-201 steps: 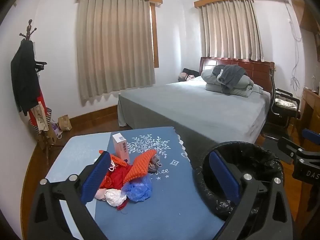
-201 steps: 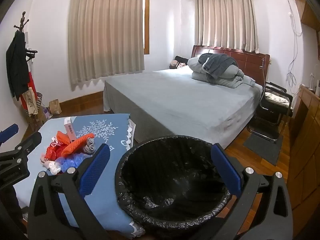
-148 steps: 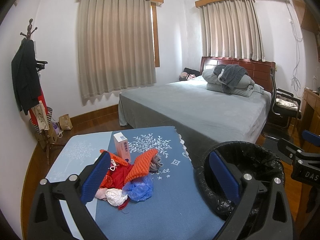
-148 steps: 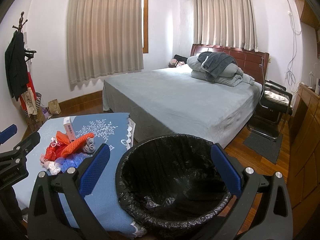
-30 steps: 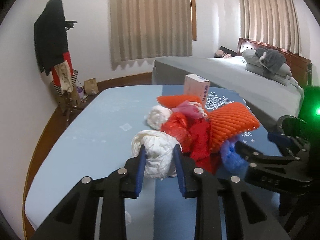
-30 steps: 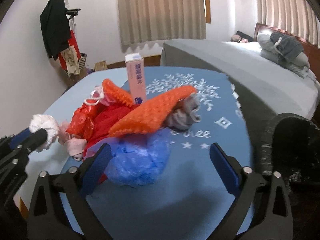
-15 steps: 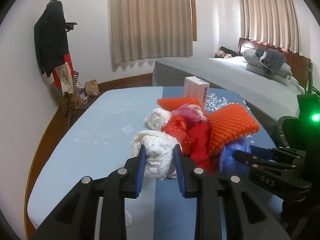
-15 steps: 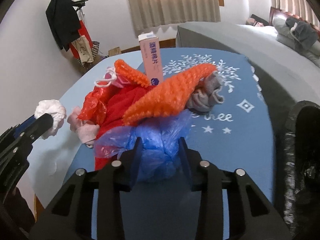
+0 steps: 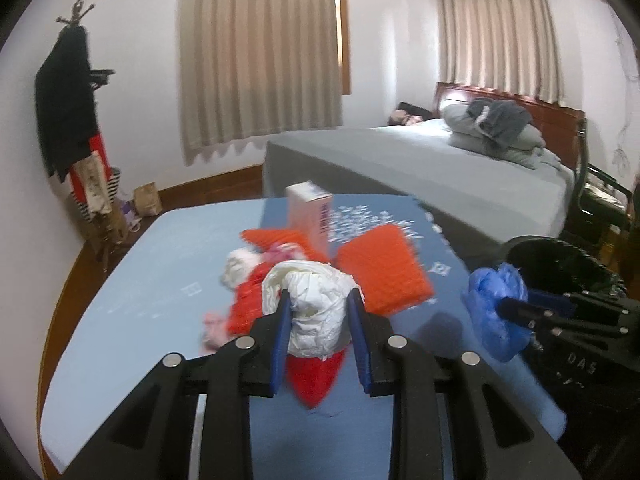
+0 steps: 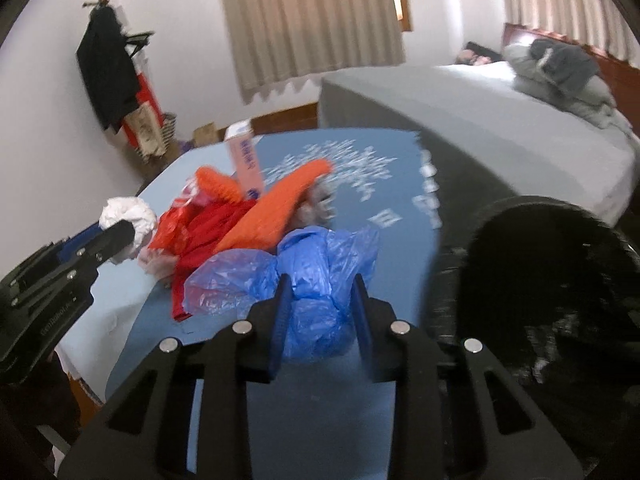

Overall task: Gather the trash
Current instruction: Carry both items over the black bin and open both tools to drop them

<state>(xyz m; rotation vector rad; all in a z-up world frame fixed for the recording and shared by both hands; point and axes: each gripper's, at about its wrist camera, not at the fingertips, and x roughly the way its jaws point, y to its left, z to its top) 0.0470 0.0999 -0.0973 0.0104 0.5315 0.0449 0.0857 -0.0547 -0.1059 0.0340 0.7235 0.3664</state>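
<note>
Pinching a white wad (image 9: 310, 308), the left gripper (image 9: 318, 332) may drop it; the right gripper (image 10: 318, 314) squeezes a loose blue bag (image 10: 316, 280) that could snag short of the bin (image 10: 552, 280) off the counter's (image 10: 320, 420) right edge.

White walls (image 9: 140, 60), beige curtains (image 9: 260, 52), grey bed (image 9: 420, 168)

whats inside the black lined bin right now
Only the crumpled black liner shows inside the bin; no trash is visible in it. Its bottom is dark and blurred, so small items there cannot be ruled out. In the left wrist view, the right gripper hides most of the opening.
</note>
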